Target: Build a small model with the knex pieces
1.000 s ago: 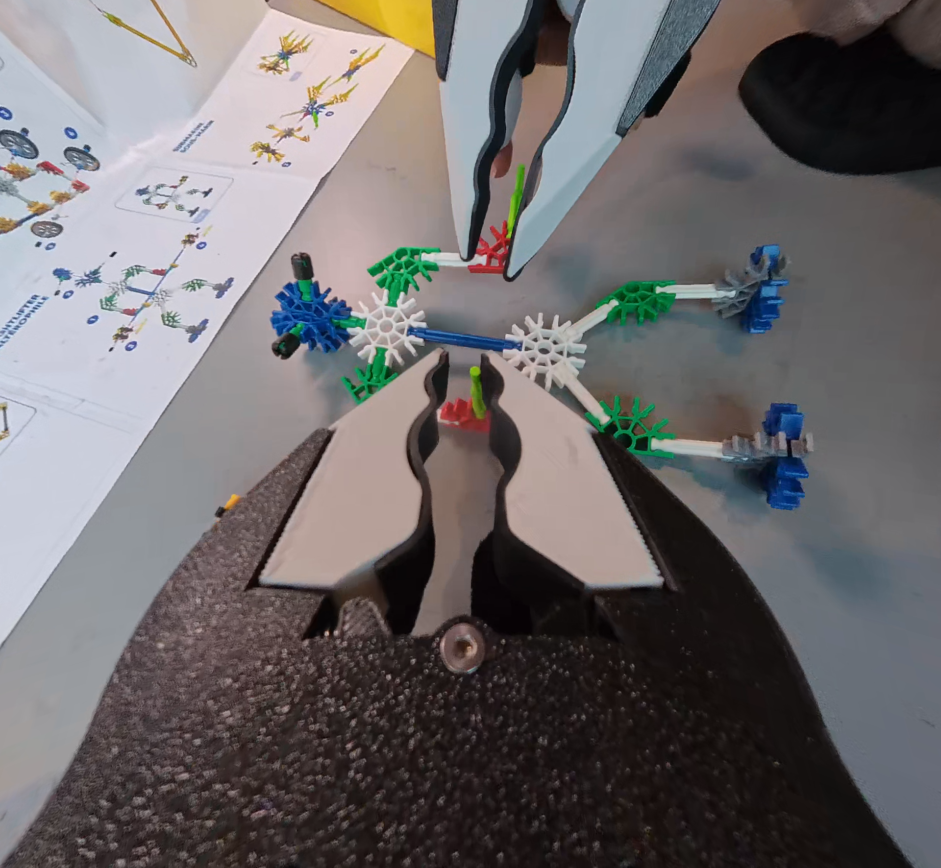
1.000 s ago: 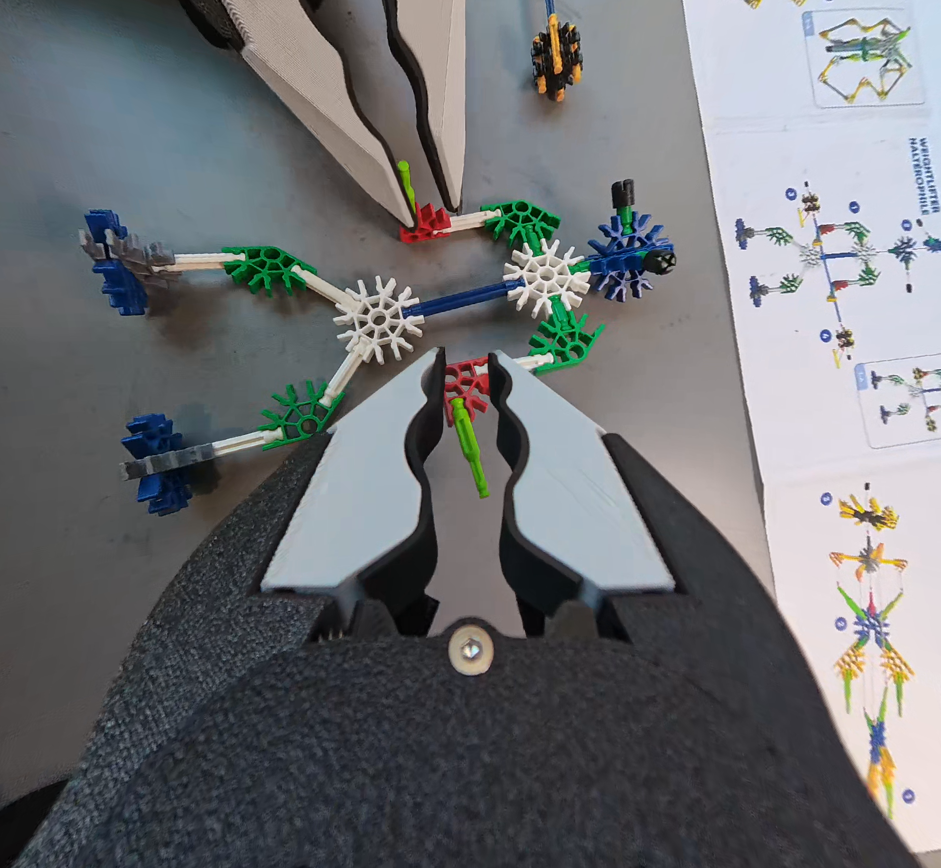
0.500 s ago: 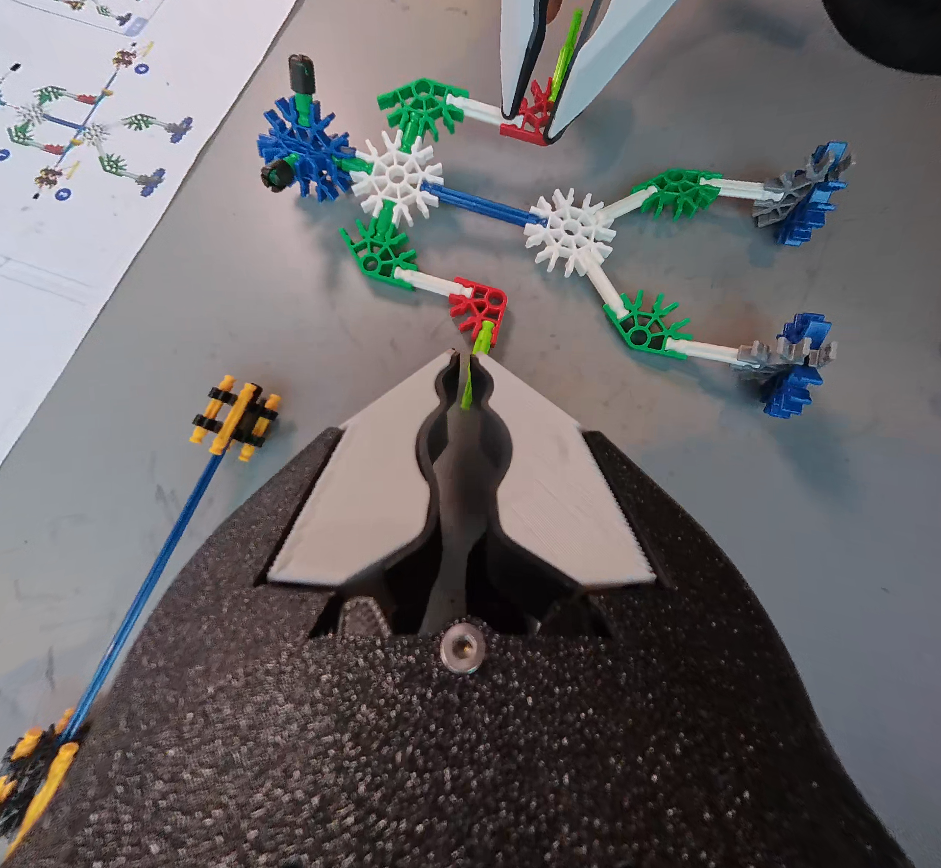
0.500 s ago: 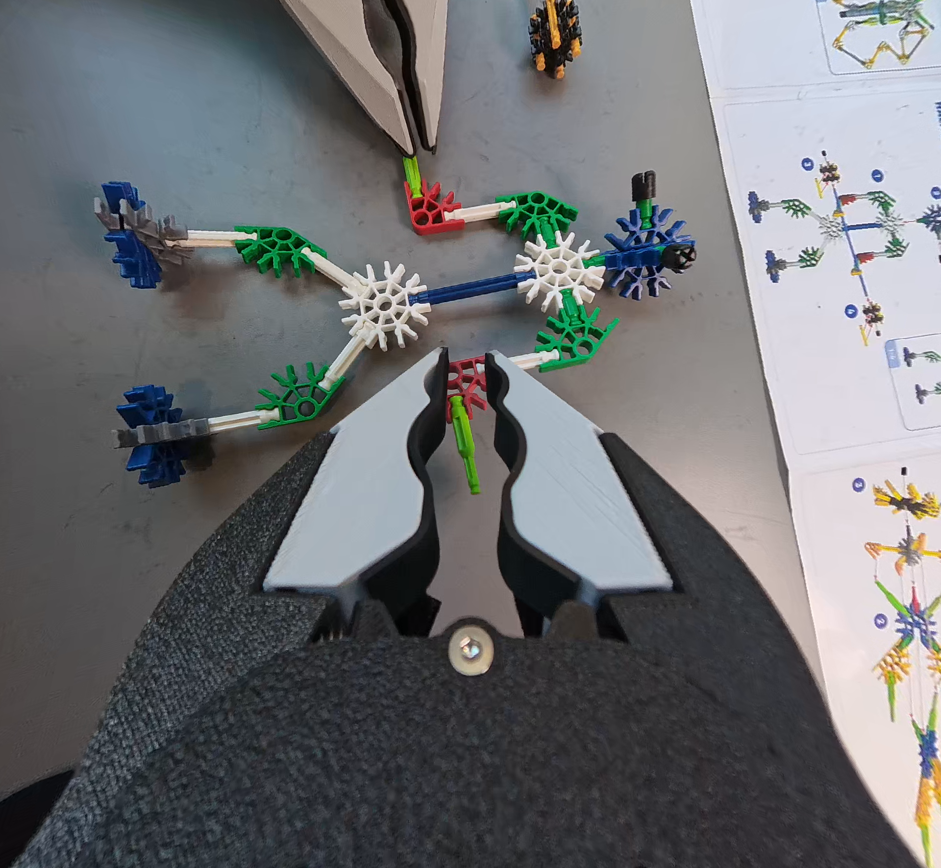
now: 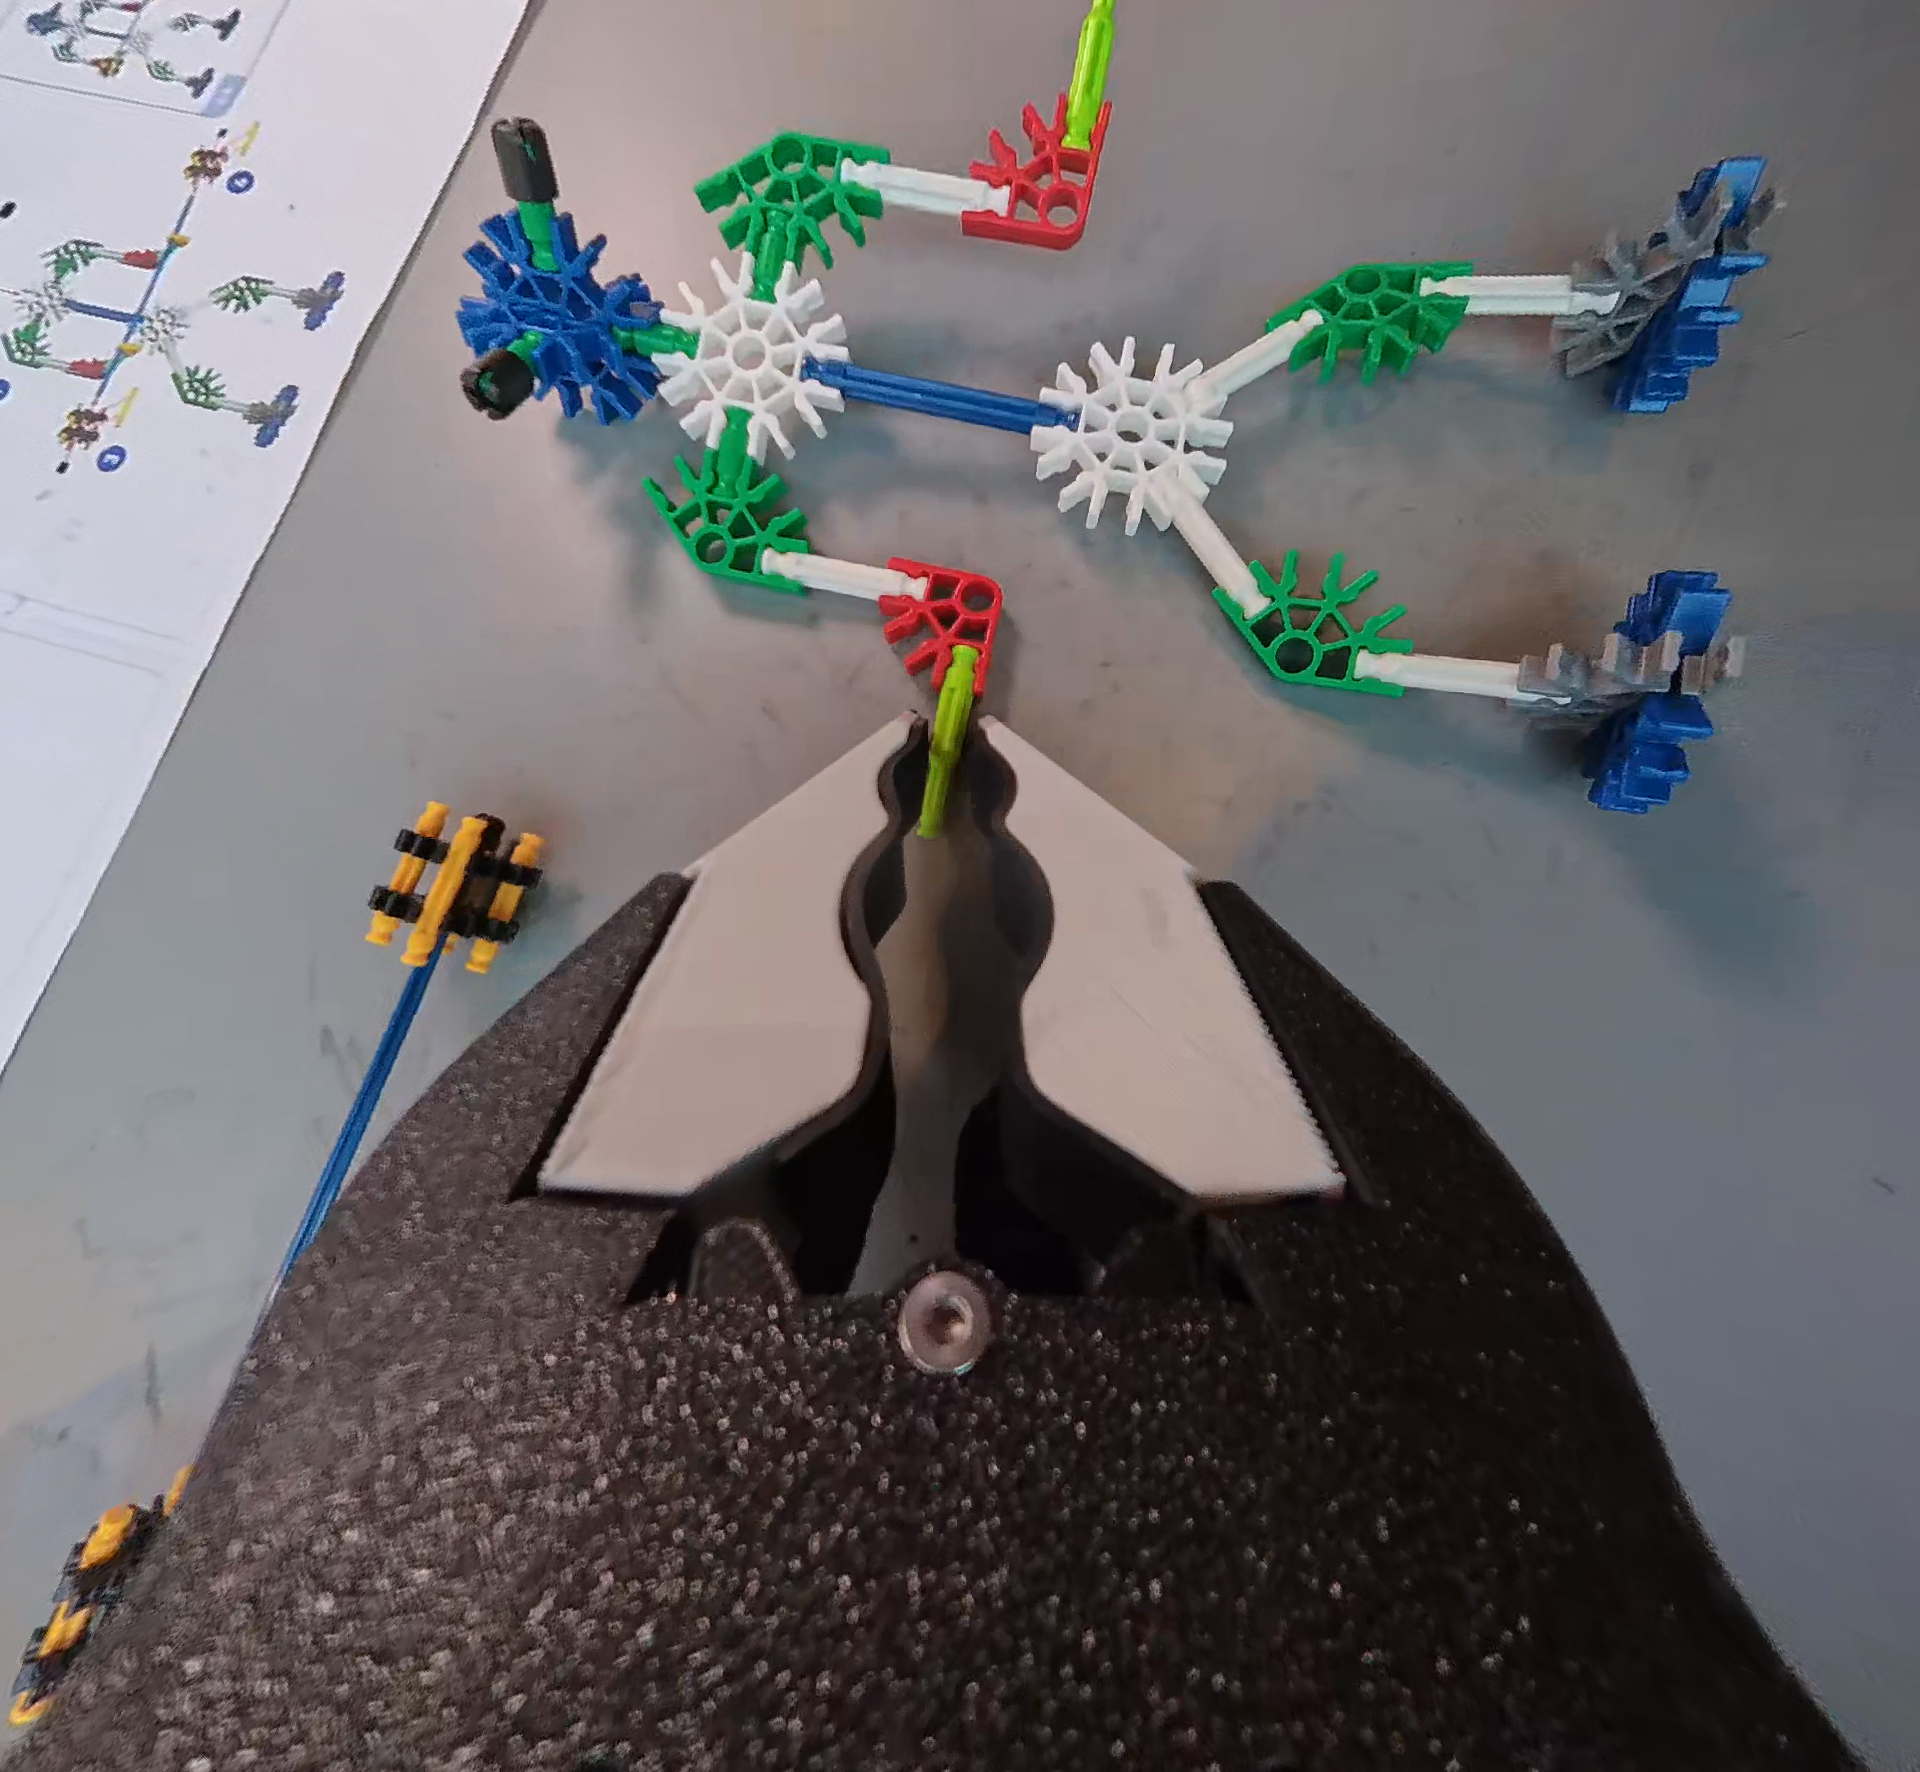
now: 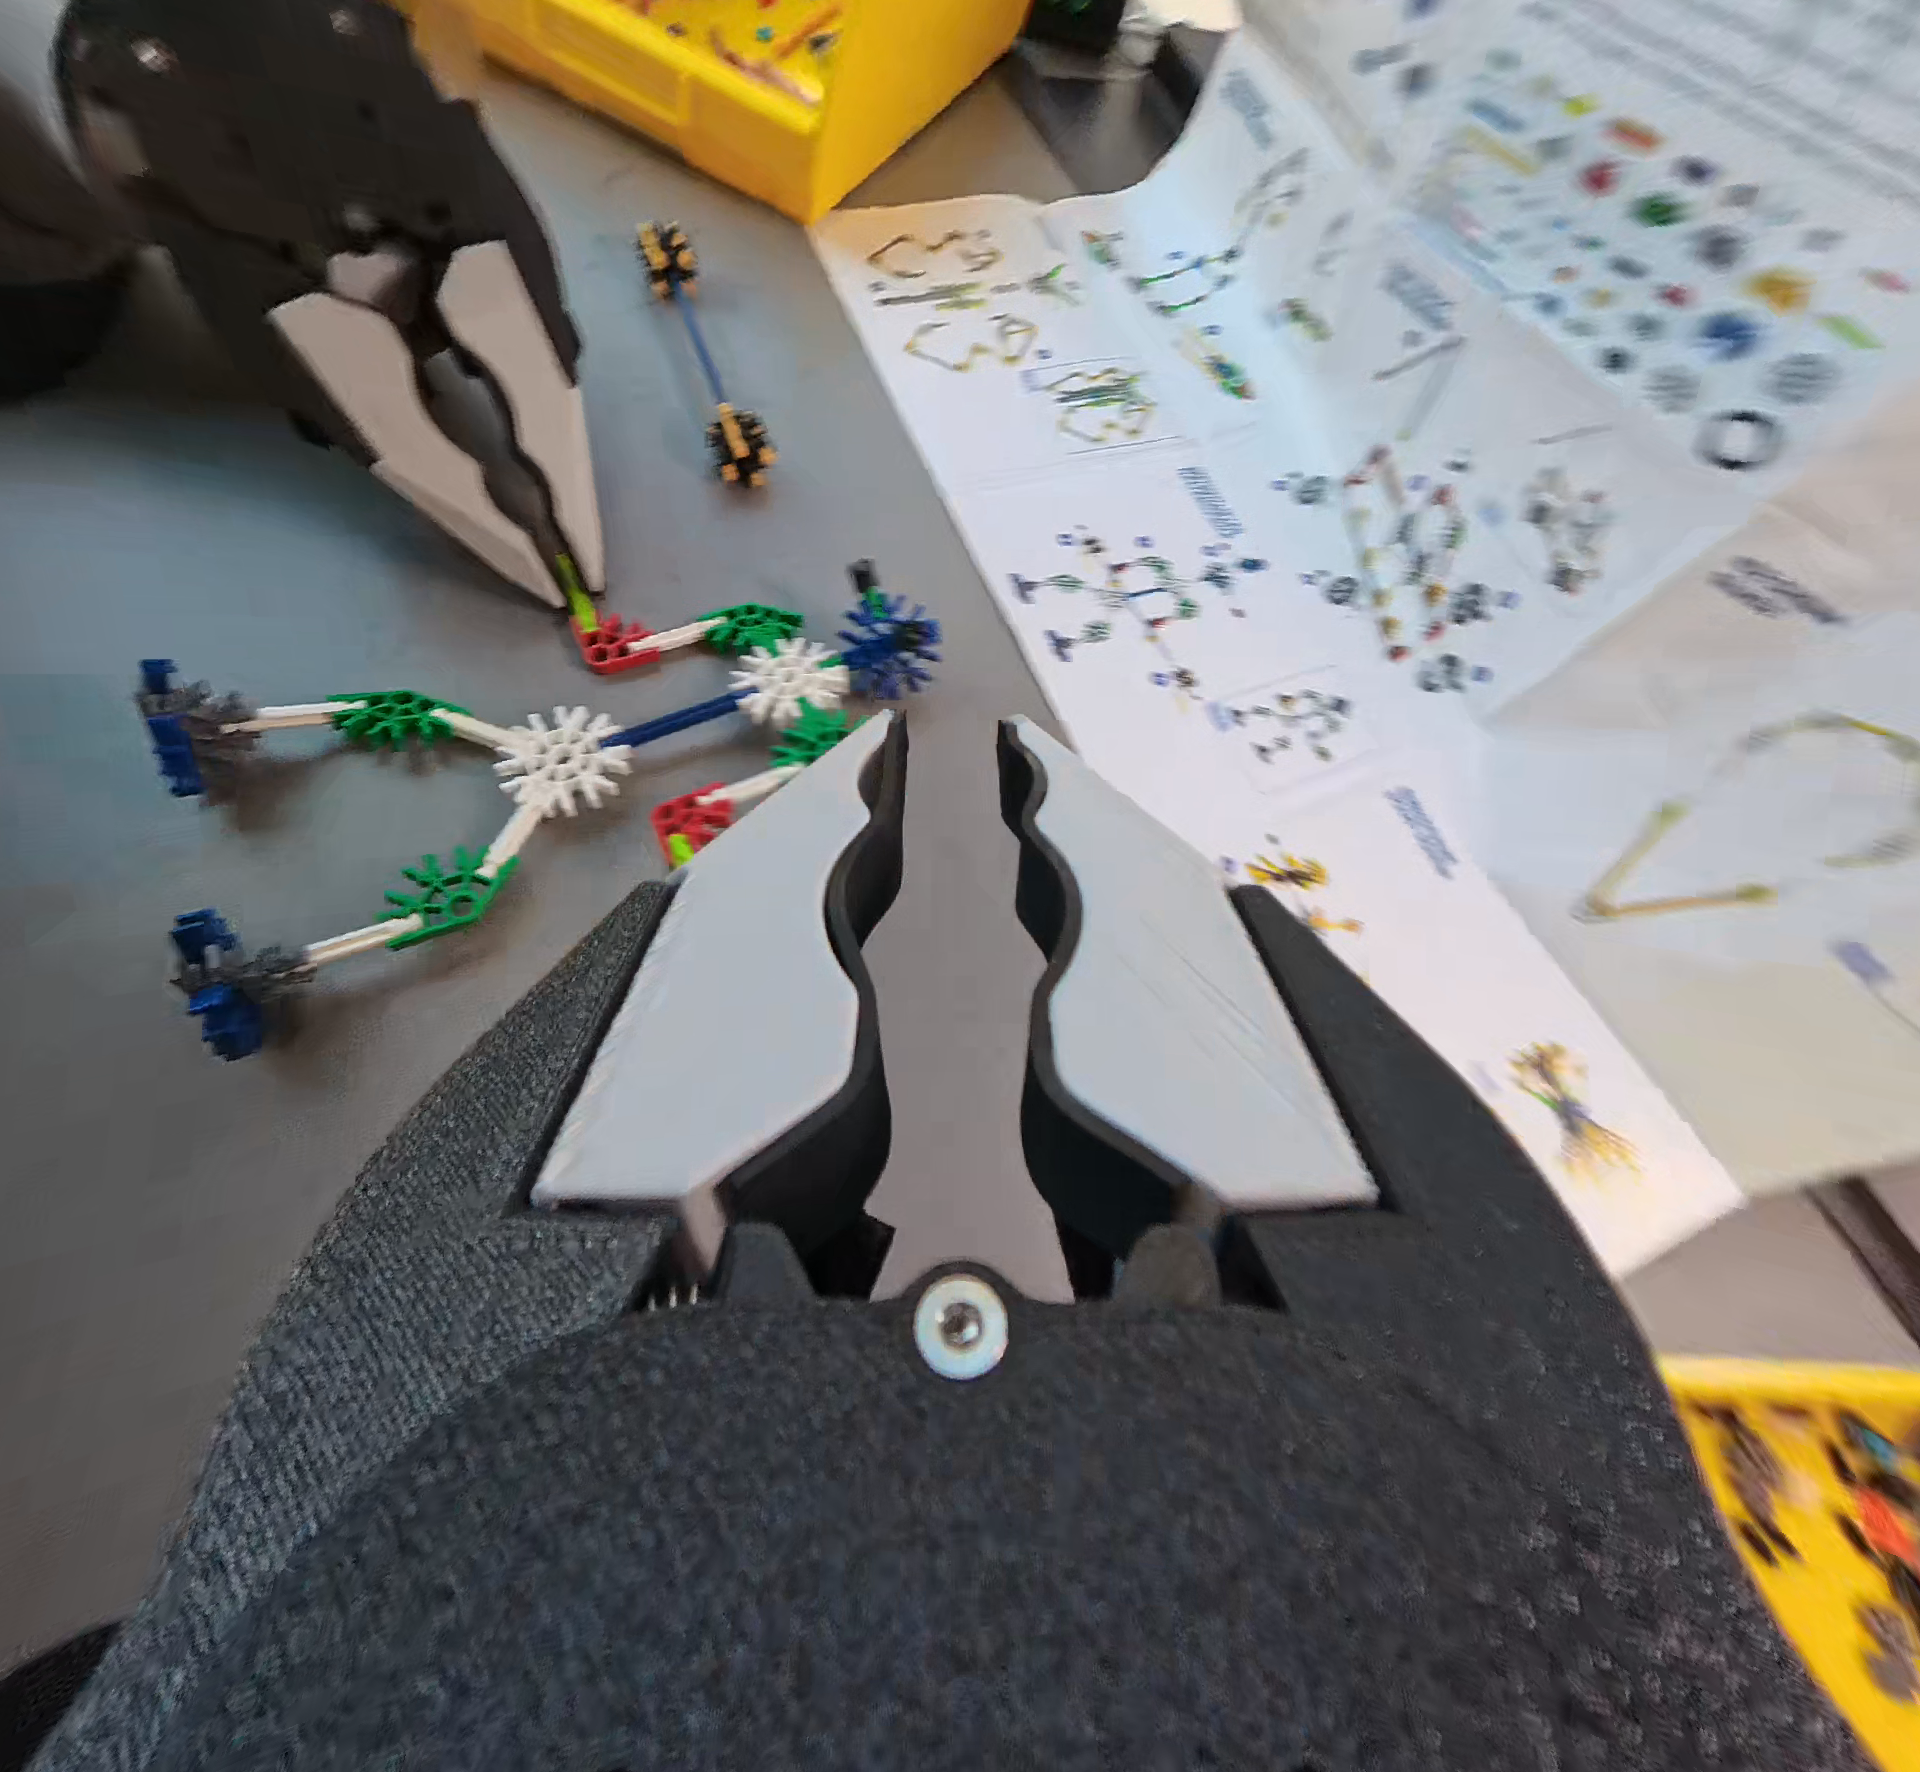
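Toy: a flat stick-and-wheel toy lies on the grey table, in front of both grippers.
Paper: a picture sheet lies at the far left in the left wrist view.
Yellow rod: a blue rod with yellow-black ends lies left of the left gripper.
Left gripper: the left gripper is pinched tight on a lime peg that sticks out of the toy's near red corner.
Right gripper: the right gripper is above the table, jaws apart, holding nothing.
Bin: a yellow bin of small parts sits behind the toy in the right wrist view.
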{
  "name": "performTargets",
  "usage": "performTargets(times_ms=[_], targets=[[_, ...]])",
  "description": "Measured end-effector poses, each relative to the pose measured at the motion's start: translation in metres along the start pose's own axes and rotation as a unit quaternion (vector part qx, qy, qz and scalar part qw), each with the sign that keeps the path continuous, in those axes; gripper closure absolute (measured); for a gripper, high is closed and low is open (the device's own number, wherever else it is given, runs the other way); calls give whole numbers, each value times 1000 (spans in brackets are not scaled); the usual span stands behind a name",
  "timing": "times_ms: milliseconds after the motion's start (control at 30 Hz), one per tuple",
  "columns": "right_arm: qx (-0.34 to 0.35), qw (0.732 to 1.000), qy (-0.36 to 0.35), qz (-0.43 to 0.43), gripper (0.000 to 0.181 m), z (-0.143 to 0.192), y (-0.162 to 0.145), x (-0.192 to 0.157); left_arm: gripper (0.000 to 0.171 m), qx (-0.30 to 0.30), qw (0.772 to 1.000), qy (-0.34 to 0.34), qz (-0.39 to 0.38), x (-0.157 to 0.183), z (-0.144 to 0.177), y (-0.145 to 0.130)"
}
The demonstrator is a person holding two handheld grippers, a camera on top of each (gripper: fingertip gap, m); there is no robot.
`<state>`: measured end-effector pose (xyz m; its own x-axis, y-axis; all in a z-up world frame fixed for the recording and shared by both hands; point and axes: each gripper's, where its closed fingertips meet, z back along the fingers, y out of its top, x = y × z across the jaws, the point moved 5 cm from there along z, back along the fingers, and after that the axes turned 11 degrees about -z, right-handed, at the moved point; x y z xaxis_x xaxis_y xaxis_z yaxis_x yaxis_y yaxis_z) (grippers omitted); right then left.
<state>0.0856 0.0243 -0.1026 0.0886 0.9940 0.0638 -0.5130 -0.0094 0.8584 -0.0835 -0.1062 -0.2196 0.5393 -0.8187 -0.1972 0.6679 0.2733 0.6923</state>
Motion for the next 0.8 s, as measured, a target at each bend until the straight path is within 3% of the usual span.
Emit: performTargets(times_ms=[167,300,433,567,667,800], targets=[[64,974,-203,-81,167,113,-1,90,165,-3,1000,-3,-2,0,0,-1],[-2,954,-279,-106,169,162,-33,146,162,3,1000,-8,5,0,1,0],[-143,953,-248,-102,169,153,-76,194,154,68,997,7,31,-7,12,18],[-291,939,-183,-30,167,121,-120,233,151,126,988,67,53,-19,26,34],[-355,927,-120,7,163,98,-146,252,151,131,983,112,67,-25,31,32],[-426,900,-89,29,161,86,-171,278,151,133,976,147,95,-31,36,22]])
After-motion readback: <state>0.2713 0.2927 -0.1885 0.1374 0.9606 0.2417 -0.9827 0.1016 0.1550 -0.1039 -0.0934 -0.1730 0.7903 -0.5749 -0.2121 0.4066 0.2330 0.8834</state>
